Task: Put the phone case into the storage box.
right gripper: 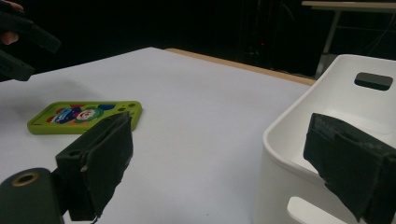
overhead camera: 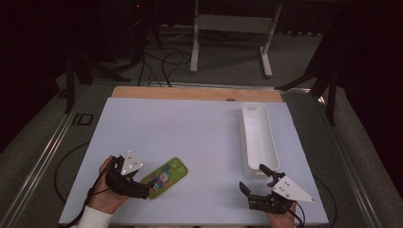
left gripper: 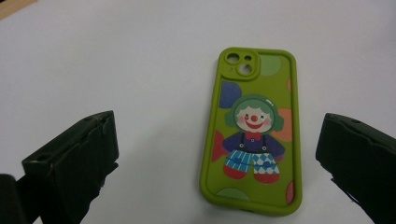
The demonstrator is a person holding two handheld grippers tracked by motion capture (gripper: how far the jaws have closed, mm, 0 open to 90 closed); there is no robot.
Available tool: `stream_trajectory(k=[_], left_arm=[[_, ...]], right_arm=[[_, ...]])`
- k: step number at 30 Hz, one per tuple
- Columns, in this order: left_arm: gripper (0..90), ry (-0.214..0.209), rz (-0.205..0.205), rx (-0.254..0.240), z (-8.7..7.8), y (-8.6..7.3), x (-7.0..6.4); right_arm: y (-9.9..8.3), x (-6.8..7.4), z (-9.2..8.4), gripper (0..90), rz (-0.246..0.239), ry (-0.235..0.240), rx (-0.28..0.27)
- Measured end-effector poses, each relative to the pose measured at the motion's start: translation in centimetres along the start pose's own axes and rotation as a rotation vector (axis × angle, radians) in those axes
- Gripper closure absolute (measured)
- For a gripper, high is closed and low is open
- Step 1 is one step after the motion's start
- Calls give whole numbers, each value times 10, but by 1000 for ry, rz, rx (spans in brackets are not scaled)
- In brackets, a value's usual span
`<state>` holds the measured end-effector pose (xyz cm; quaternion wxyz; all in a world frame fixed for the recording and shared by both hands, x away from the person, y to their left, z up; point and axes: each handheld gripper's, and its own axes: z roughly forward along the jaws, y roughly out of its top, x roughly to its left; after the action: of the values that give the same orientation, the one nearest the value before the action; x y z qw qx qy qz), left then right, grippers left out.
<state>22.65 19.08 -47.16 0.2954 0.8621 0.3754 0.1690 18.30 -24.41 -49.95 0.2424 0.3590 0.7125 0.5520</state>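
The green phone case lies flat on the white table, clown print up, toward the near left corner in the high view. Our left gripper sits at about eight o'clock from it, jaws spread wide; in the left gripper view the case lies between them, nearer the right jaw, and neither seems to touch it yet. Well off at three o'clock from the case stands the long white bin, empty as far as we can see, and our right gripper, also wide open, hovers just off the bin's near end. Our worry: the case lies low and flat, so closing from here could scrape one jaw over its rim and push it away, or pinch only a corner and let it swing loose.
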Motion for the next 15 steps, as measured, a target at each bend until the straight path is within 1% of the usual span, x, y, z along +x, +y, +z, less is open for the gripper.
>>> stream_trajectory(k=[15], left_arm=[[0, -4, 30, 67, 11, 2, -1]], right_arm=[[0, 0, 0, 82, 1, -1, 2]])
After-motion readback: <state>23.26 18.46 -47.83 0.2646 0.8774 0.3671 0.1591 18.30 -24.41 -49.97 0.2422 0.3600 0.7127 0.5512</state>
